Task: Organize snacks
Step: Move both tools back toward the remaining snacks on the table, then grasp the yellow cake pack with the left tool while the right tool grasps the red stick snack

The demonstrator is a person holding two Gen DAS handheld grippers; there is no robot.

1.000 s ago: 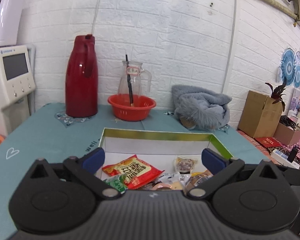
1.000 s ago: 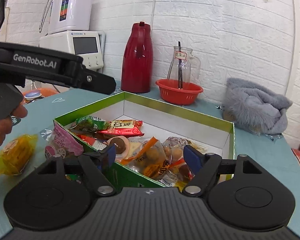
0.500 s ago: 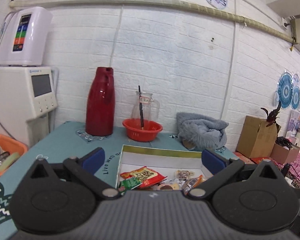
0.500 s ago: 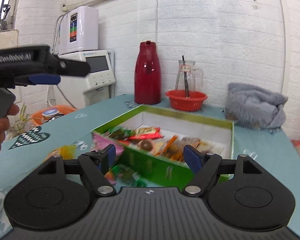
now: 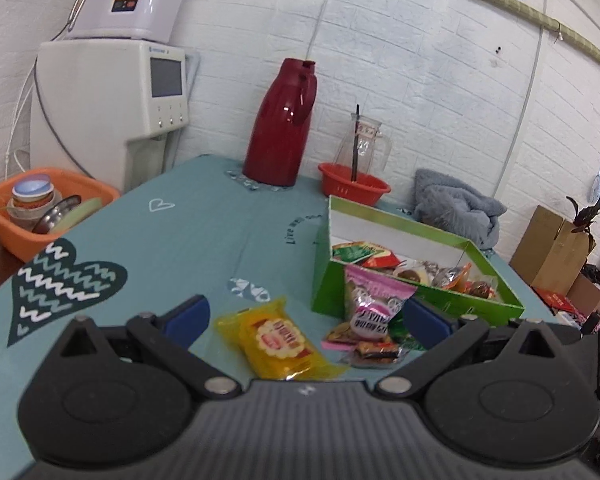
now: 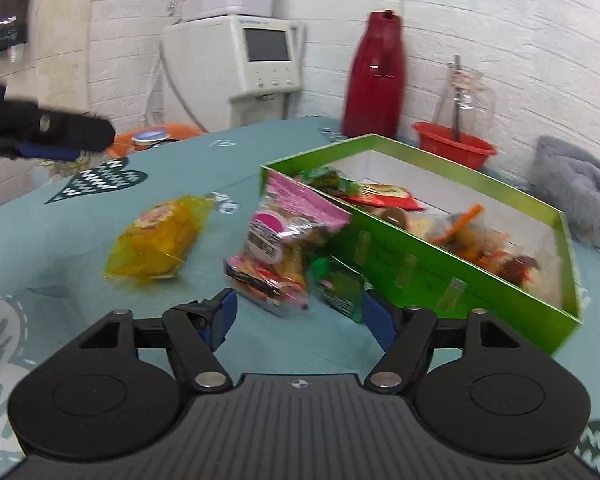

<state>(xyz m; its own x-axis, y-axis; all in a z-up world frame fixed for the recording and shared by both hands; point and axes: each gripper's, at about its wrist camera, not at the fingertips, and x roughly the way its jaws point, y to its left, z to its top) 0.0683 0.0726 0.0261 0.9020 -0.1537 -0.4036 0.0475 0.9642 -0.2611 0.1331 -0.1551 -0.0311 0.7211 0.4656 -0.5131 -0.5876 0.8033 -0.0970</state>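
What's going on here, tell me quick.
A person with a gripper in each hand is sorting snacks into the green box. Both the left gripper and right gripper are open and empty. A yellow pack and a pink pack lie outside on the table.

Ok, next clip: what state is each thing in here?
Left gripper: open, empty.
Right gripper: open, empty.
Green box: open, partly filled with snacks.
Yellow packet: sealed, flat on the table.
Pink packet: sealed, leaning against the box.
Red flask: upright, closed.
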